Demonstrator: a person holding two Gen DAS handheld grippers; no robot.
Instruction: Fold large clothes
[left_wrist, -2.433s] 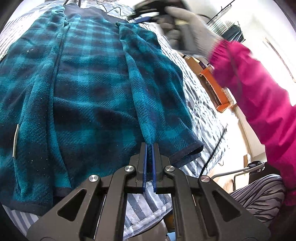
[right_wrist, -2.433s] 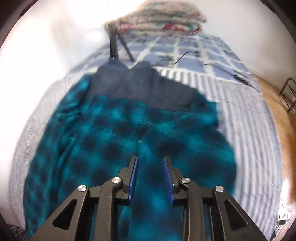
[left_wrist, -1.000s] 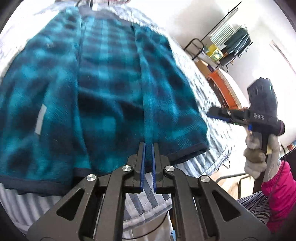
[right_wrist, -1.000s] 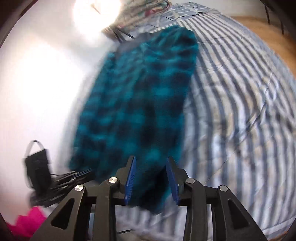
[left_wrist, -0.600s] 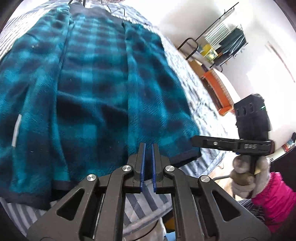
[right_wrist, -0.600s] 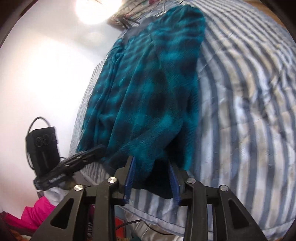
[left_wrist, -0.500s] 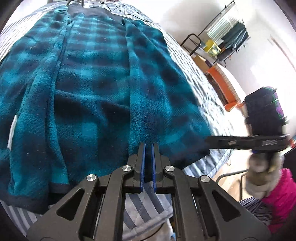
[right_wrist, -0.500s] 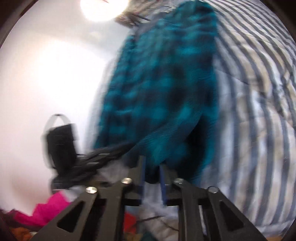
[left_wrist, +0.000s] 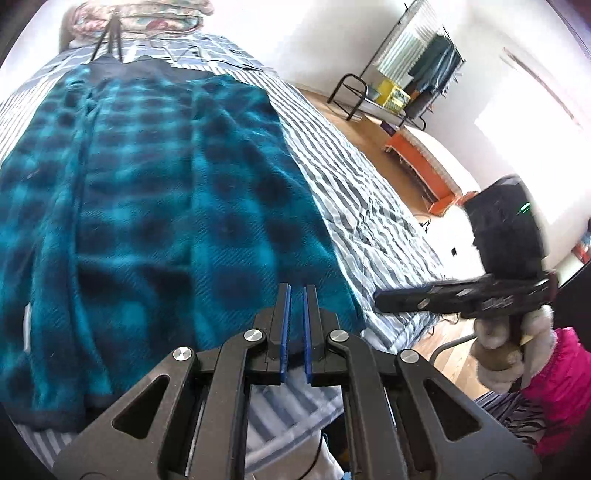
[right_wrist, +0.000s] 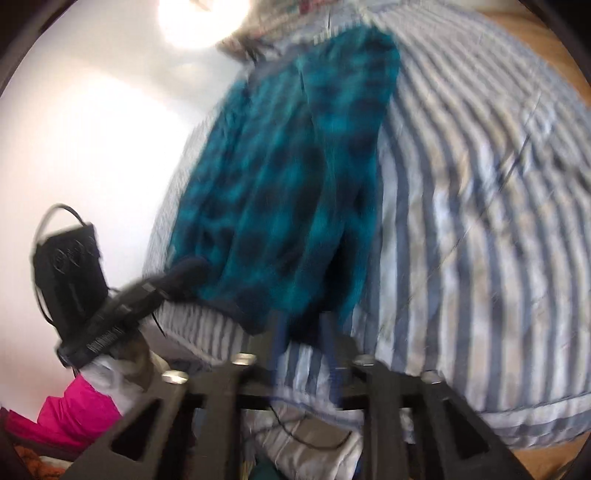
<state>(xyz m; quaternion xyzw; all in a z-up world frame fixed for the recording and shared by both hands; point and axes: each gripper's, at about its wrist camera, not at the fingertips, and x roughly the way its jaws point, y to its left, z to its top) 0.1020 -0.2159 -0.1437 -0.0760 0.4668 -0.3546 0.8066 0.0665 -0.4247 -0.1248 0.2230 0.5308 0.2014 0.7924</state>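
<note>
We're seeing the teal plaid garment (left_wrist: 155, 192) lying flat on the striped bed (left_wrist: 373, 206), running from the hem at 6 o'clock up to its dark navy collar end at 12 o'clock in the left wrist view. The left hand-held gripper (left_wrist: 294, 295) is hovering over the hem edge with its blue pads nearly together, effectively closed, nothing between them. The right hand-held gripper (right_wrist: 303, 325) is sitting at the garment's lower right corner; its jaws are opening, and the hem cloth is lying in the gap between the fingers, though the blur is too heavy for us to tell whether the pads are touching it. In the left wrist view that same right hand-held gripper is showing at 3 o'clock, just beside the bed's edge, held by a gloved hand (left_wrist: 506, 350) with a pink sleeve (left_wrist: 561, 373). In the right wrist view the left hand-held gripper is showing at 9 o'clock, its tip touching or nearly touching the garment's left hem corner. A folded patterned blanket (left_wrist: 140, 14) is sitting at the far end of the bed at 12 o'clock; a clothes rack (left_wrist: 417, 62) is standing at 1 o'clock on the wooden floor (left_wrist: 373, 140).
</note>
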